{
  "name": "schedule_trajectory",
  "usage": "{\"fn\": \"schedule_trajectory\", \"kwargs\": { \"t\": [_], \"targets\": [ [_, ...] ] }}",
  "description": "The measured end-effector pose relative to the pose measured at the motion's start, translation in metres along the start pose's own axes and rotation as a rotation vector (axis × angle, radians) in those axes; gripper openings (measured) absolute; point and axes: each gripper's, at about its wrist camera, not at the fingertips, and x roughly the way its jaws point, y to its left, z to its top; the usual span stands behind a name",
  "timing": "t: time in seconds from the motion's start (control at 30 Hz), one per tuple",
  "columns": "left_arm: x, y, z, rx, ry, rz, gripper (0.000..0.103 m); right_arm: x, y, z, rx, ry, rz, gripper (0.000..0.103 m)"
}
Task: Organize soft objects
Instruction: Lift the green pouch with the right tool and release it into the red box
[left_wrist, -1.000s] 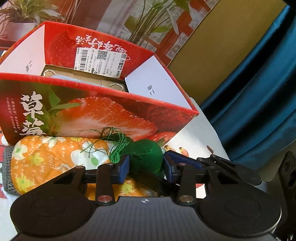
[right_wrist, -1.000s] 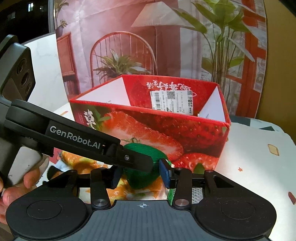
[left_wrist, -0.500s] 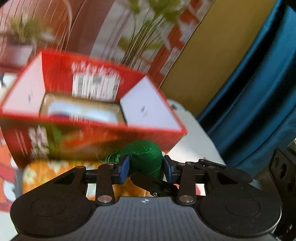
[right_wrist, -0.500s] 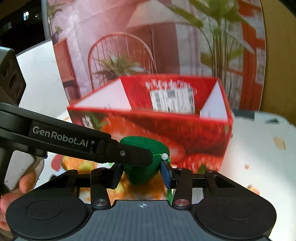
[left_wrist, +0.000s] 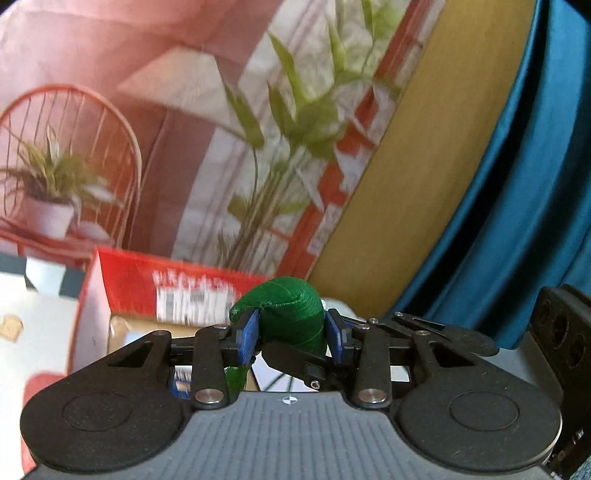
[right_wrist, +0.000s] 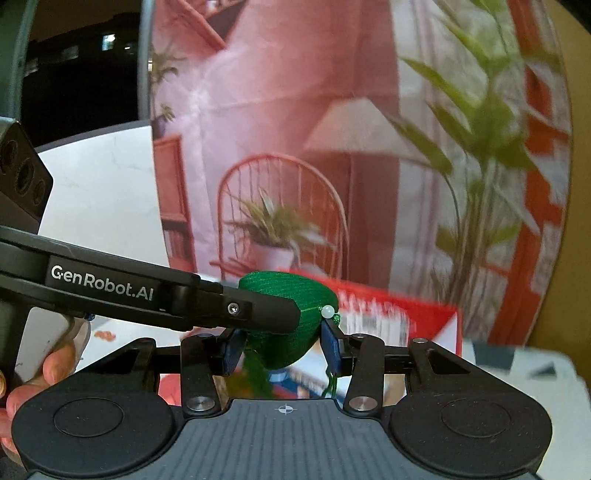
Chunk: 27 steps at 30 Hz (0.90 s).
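Observation:
A green thread-wound ball (left_wrist: 288, 310) with a small white bead (right_wrist: 327, 312) and a hanging tassel (right_wrist: 258, 376) is held in the air by both grippers. My left gripper (left_wrist: 290, 330) is shut on it, blue pads pressing its two sides. My right gripper (right_wrist: 282, 349) is shut on the same ball (right_wrist: 284, 291) from another angle. One black finger (right_wrist: 236, 306) of the left gripper crosses in front of the ball in the right wrist view. The ball hangs above the near side of the red strawberry box (left_wrist: 129, 273), which stands open-topped below.
The box (right_wrist: 424, 314) shows a white barcode label (left_wrist: 192, 302) on its far inner wall. A printed backdrop (left_wrist: 184, 110) with chair, lamp and plants stands behind it, with a blue curtain (left_wrist: 517, 184) to the right. A person's hand (right_wrist: 55, 369) holds the left gripper's handle.
Both grippers have risen together with the green ball, off the floral cloth in front of the box. The box now sits lower in both views and the cloth is out of sight.

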Motion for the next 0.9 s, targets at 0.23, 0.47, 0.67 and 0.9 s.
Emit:
{"fn": "schedule_trajectory", "kwargs": {
  "t": [0.23,0.47,0.67,0.9],
  "targets": [
    [-0.01,0.0,0.047,0.027,-0.082,0.017,0.041,0.017,0.005,0.058,-0.096,-0.045,0.023,0.041],
    [-0.013,0.016,0.071,0.003,-0.126,0.017,0.041,0.037,0.008,0.095,-0.153,-0.097,0.044,0.041],
    [0.007,0.045,0.059,-0.055,-0.044,0.038,0.041,0.072,0.009,0.083,-0.151,-0.03,0.058,0.041],
    [0.043,0.085,0.023,-0.13,0.116,0.076,0.041,0.117,0.004,0.035,-0.057,0.124,0.099,0.042]
  ]
}}
